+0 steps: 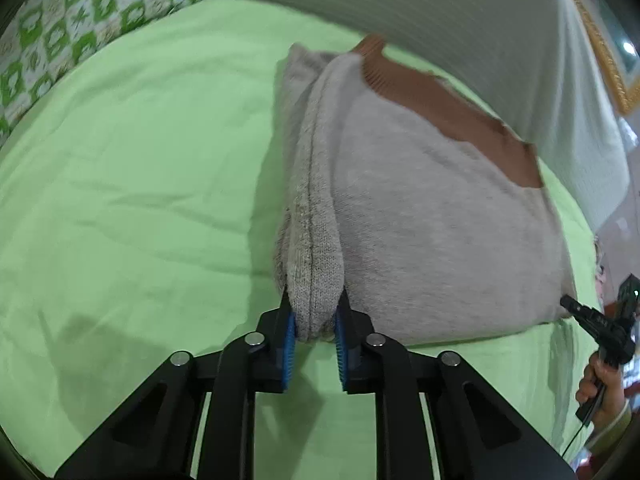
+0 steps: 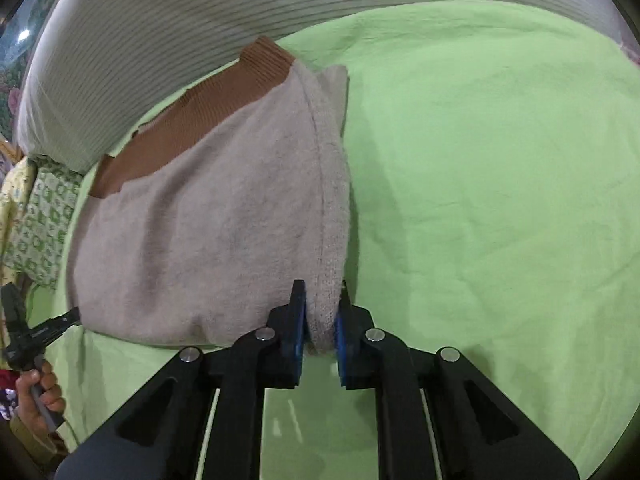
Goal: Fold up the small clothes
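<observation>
A small beige knit sweater [image 1: 440,220] with a brown ribbed hem [image 1: 452,108] lies folded on the green bed sheet [image 1: 140,180]. My left gripper [image 1: 316,320] is shut on its near left corner. The right gripper [image 1: 576,308] shows at the sweater's other near corner in this view. In the right wrist view my right gripper [image 2: 322,320] is shut on the sweater's [image 2: 208,220] near right corner. The left gripper [image 2: 64,320] shows at the far left corner there. The brown hem [image 2: 208,108] lies at the far side.
A person in a striped white top [image 1: 440,12] stands close behind the sweater, also in the right wrist view [image 2: 180,20]. A green patterned cloth [image 1: 60,40] lies at the bed's far left. The green sheet [image 2: 500,180] spreads wide beside the sweater.
</observation>
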Action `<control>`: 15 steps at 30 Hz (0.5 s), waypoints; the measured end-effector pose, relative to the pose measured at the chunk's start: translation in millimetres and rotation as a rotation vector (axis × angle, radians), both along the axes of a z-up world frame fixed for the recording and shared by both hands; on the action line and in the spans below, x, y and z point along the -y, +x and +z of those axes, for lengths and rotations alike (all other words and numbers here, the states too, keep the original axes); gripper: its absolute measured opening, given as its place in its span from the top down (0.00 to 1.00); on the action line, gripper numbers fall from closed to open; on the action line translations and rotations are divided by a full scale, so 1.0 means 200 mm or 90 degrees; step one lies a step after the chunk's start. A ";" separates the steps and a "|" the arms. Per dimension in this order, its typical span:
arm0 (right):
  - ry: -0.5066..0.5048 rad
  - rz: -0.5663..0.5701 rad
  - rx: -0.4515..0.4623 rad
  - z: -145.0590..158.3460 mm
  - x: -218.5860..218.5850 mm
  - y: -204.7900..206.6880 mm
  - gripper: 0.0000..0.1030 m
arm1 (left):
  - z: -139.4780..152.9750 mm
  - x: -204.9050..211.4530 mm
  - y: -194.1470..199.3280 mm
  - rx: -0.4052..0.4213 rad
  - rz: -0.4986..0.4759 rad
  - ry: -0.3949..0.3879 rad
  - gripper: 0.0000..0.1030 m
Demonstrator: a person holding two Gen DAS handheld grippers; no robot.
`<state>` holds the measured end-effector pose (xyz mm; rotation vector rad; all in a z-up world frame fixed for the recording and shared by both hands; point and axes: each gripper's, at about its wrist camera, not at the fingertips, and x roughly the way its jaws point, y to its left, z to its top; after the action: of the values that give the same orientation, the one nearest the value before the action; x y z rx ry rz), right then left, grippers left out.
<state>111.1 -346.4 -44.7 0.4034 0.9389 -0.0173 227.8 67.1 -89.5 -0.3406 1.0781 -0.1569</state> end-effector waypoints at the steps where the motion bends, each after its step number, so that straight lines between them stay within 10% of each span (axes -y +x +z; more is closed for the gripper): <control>1: 0.001 0.008 0.005 0.03 0.01 -0.02 0.89 | 0.03 -0.01 0.01 0.010 -0.006 -0.010 0.87; 6: 0.028 0.016 0.043 0.19 0.12 -0.07 0.91 | 0.11 -0.05 -0.03 0.035 -0.051 -0.004 0.89; 15: 0.013 0.003 -0.040 0.06 0.11 -0.01 0.83 | -0.03 -0.18 -0.07 -0.043 -0.002 -0.007 0.77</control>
<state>108.2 -368.8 -33.1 0.4212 1.0019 -0.0169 213.3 102.8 -96.3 -0.3571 1.1450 -0.1547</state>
